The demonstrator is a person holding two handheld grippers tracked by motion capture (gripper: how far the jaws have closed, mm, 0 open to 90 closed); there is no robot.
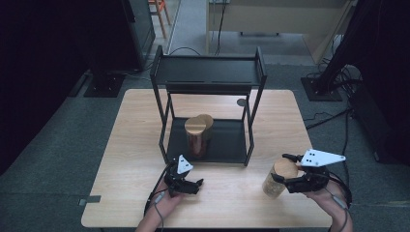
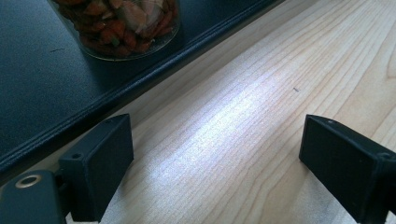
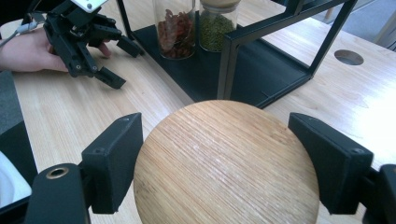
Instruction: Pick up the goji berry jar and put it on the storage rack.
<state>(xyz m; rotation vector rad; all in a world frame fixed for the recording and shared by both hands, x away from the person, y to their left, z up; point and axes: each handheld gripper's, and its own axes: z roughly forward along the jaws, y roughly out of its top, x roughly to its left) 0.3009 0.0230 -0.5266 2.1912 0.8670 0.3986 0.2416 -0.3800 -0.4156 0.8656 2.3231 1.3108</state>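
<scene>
Outward from the right hand-held gripper (image 1: 286, 169): its jaws stand spread on either side of a jar with a wooden lid (image 1: 280, 177), a thin gap showing at each side in the right gripper view, so released, not clamped. Jar stands upright on the tabletop (image 1: 125, 159) near the front right corner, long axis vertical, lid (image 3: 226, 163) facing up.

Left hand-held gripper (image 1: 193, 184) rests low on the tabletop in front of the rack, jaws wide apart over bare wood, grasping nothing.

Surface: pale wood-grain tabletop with a round cable hole (image 1: 241, 102) toward the back. A black two-tier metal rack (image 1: 208, 72) stands at centre; two more lidded jars sit touching on its lower shelf. Room: grey carpet, dark curtains on both sides, cables on the floor at right.

View differences: high view gives the whole layout and both lids as round discs. Right gripper view shows jar contents: red pieces (image 3: 175, 30) in one, green grains (image 3: 215, 29) in the other. Left gripper view shows the rack's base edge (image 2: 154, 77) and the red-filled jar's bottom (image 2: 126, 28) close up.
</scene>
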